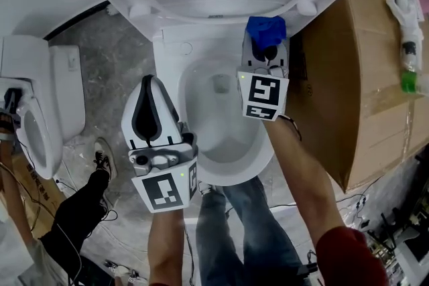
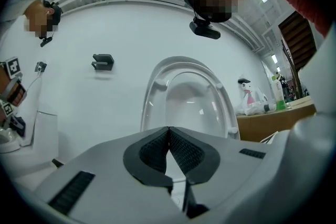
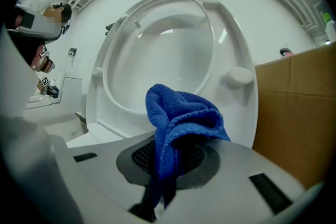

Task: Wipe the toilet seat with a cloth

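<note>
The white toilet seat [image 1: 221, 7] stands raised with its underside and bumpers facing me; it also fills the right gripper view [image 3: 105, 76] and shows ahead in the left gripper view [image 2: 152, 92]. Below it the open bowl [image 1: 224, 144] has a bare rim. My right gripper [image 1: 265, 47] is over the bowl's back right, shut on a bunched blue cloth [image 1: 266, 28] that sticks out past its jaws [image 3: 184, 110], a short way off the seat. My left gripper [image 1: 150, 81] hovers over the bowl's left rim, its pads [image 2: 181, 147] pressed together with nothing between them.
A large cardboard box [image 1: 362, 77] stands close on the toilet's right, with a green-based spray bottle [image 1: 409, 67] on it. A second toilet [image 1: 37, 124] stands at the left, and a person in black trousers [image 1: 80, 204] is beside it. Cables lie on the floor [image 1: 107, 63].
</note>
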### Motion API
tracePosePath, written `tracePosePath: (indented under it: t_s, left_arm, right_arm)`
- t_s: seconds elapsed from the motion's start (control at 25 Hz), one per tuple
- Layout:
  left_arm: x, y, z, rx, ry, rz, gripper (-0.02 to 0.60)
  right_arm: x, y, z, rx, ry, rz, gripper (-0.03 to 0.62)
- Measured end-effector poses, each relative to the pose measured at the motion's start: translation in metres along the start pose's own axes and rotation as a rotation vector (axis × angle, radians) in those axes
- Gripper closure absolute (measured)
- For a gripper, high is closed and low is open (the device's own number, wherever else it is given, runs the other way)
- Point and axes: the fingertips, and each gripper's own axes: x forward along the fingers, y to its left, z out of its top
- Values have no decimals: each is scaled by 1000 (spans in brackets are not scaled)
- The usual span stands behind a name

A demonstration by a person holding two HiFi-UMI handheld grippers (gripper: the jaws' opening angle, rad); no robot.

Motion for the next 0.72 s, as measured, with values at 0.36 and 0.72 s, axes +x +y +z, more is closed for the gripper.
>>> tracePosePath:
  t_s: [0.36, 0.72]
  left_arm:
    - [-6, 20, -3, 4, 10, 34, 565]
    - [-8, 22, 1, 0, 13, 36, 565]
  right_arm:
    - [18, 83, -8, -46, 37, 190, 537]
    - [12, 116, 2, -82, 36, 312, 537]
